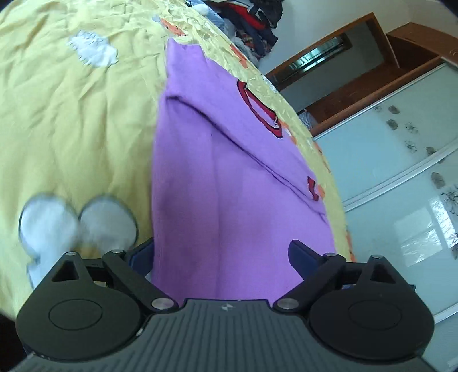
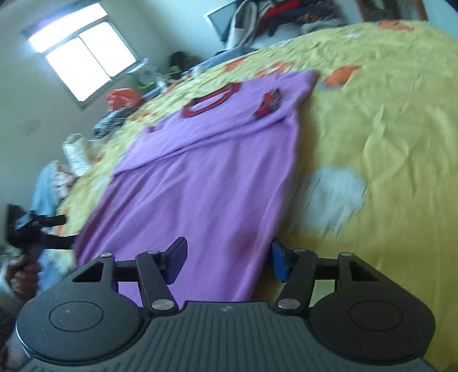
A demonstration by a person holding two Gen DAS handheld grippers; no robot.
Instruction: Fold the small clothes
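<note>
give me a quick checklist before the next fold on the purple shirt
1. Left tool open around the hem: ok, its fingers stand apart with purple cloth between them.
2. Right tool open around the hem: ok, fingers apart, cloth between them.
3. Purple shirt lying flat on the yellow bedspread: ok, the body is spread out, with one raised crease across the chest.
4. Sleeves tucked in: ok, both red cuffs lie on top of the body.
5. Fold path clear of other things: ok, only bedspread around the shirt; the clothes pile is past the collar end.
6. Both tools at matching hem corners: cannot tell, the views are blurred.
</note>
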